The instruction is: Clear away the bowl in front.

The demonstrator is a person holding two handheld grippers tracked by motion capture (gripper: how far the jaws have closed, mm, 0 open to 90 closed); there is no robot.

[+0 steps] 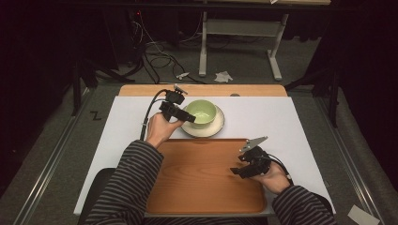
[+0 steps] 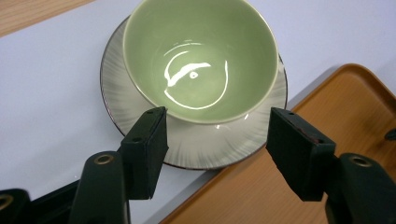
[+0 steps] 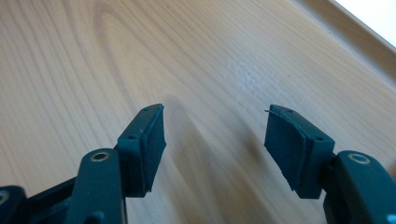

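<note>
A pale green bowl (image 1: 202,111) (image 2: 201,56) stands empty on a white ribbed saucer (image 1: 218,126) (image 2: 121,98) with a dark rim, on the white mat just beyond the wooden tray (image 1: 206,178) (image 2: 355,102). My left gripper (image 1: 189,117) (image 2: 217,135) is open, hovering at the near-left rim of the bowl and saucer, with nothing between its jaws. My right gripper (image 1: 236,172) (image 3: 215,140) is open over the right part of the tray (image 3: 140,56), close above the bare wood, and holds nothing.
The white mat (image 1: 281,122) covers a wooden table (image 1: 141,90). Beyond the table, the grey floor holds cables (image 1: 159,58), crumpled paper (image 1: 223,76) and the white legs of another table (image 1: 202,47). Metal rails run along both sides.
</note>
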